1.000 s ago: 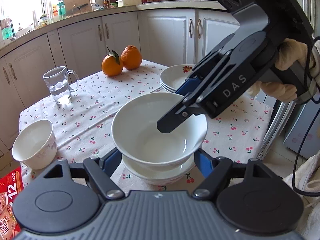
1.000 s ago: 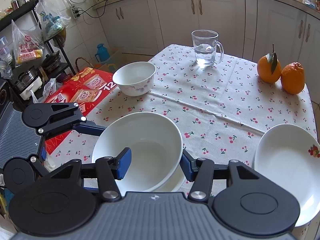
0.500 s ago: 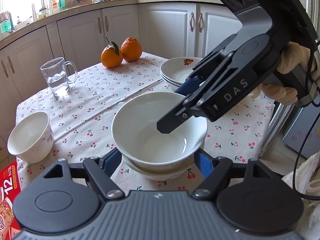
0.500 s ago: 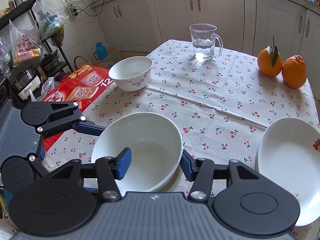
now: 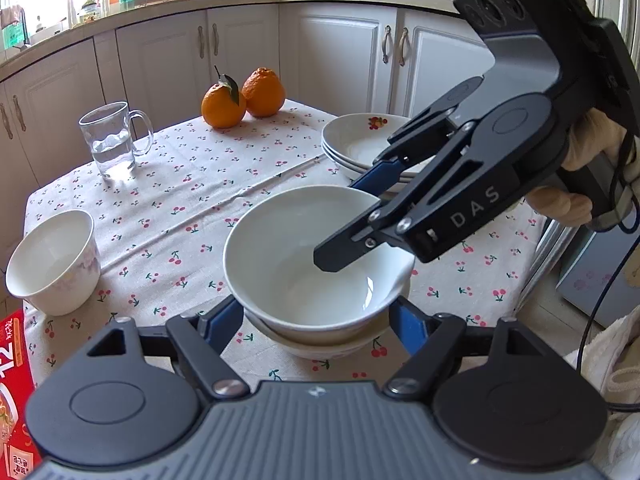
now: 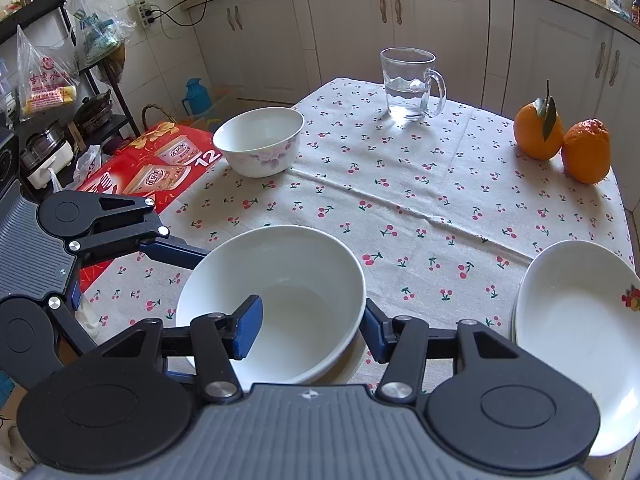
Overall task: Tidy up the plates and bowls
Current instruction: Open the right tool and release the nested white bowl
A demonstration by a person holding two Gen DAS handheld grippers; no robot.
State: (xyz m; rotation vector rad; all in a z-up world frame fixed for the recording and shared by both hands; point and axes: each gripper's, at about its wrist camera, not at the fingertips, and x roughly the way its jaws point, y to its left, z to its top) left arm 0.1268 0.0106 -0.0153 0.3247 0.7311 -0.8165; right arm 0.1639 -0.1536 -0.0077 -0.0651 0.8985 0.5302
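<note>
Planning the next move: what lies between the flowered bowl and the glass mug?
Only bare cherry-print cloth between flowered bowl and glass mug, shown in the right wrist view.

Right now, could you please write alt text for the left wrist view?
Two claws meet at a white bowl nested in another on a cherry-print tablecloth: the left claw straddles it, jaws opening; the right claw pinches its rim. Behind are stacked plates.

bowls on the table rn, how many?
3. Two nested bowls: top bowl in the lower bowl, at the near edge between both grippers. A flowered bowl stands alone, far left. More could hide in the stack.
</note>
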